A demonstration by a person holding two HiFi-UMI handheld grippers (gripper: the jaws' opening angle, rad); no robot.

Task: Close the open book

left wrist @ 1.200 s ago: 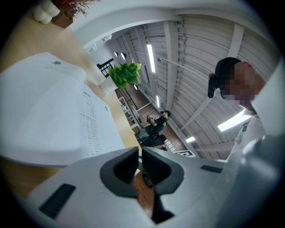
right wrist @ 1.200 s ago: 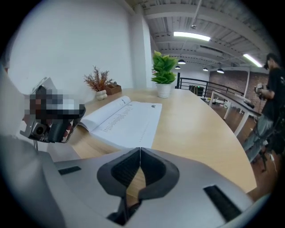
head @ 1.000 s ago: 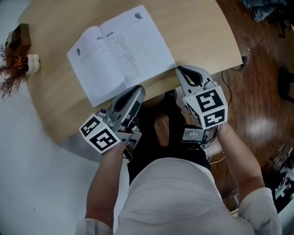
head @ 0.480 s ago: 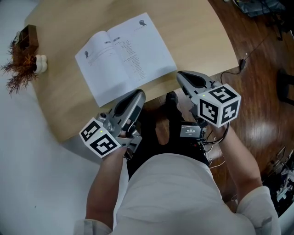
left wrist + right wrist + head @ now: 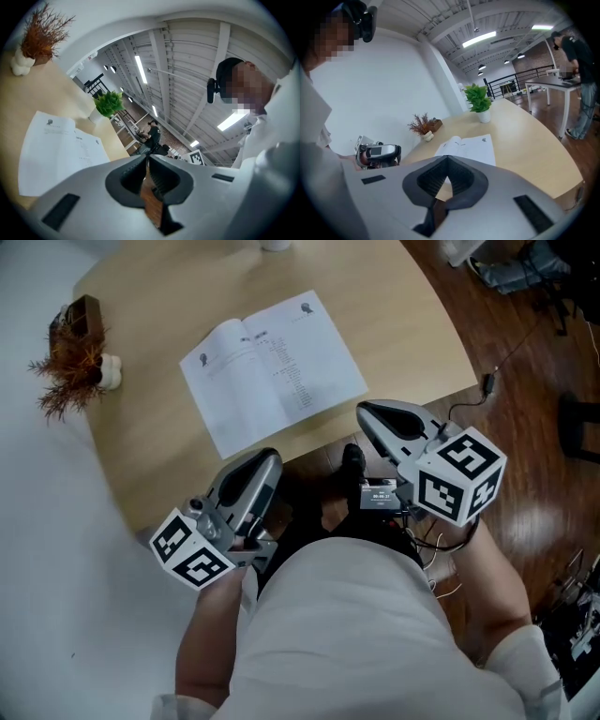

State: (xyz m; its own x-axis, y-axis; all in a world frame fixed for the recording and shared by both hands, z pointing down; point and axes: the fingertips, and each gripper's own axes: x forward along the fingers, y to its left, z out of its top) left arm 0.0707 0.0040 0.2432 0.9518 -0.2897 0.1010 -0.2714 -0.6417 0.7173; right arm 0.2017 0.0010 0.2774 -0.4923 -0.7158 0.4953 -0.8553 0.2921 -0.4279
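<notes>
1. Holding both tools low and close to our body, we find the left gripper (image 5: 268, 458) clenched tight with nothing between its jaws. It sits short of the open book's near-left corner, just off the table's edge.
2. The right gripper (image 5: 366, 412) is likewise pressed shut and empty. Its tip is just short of the book's near-right corner.
3. The open book (image 5: 274, 371) lies flat on the wooden table (image 5: 412, 324) with both pages face up. Its spine runs away from us at a slant, and its near edge lies close to the table's edge.
4. We judge this to be the approach, with the closing itself not yet begun.
   - We should pick one half, likely the right one, since that gripper is nearest it.
   - We slip the shut tip under the outer edge, catching the cover as well as the loose pages.
   - We then swing that half over the spine in one arc.
   - The left gripper should rest lightly on the other half so the book does not slide or spin.
   - Thin pages may buckle if we push instead of lifting.
5. Left of the book and well apart stands a dried-plant ornament (image 5: 70, 371).
6. Beyond the book's far edge is a potted green plant (image 5: 478, 102). Neither lies in the page's path.
</notes>
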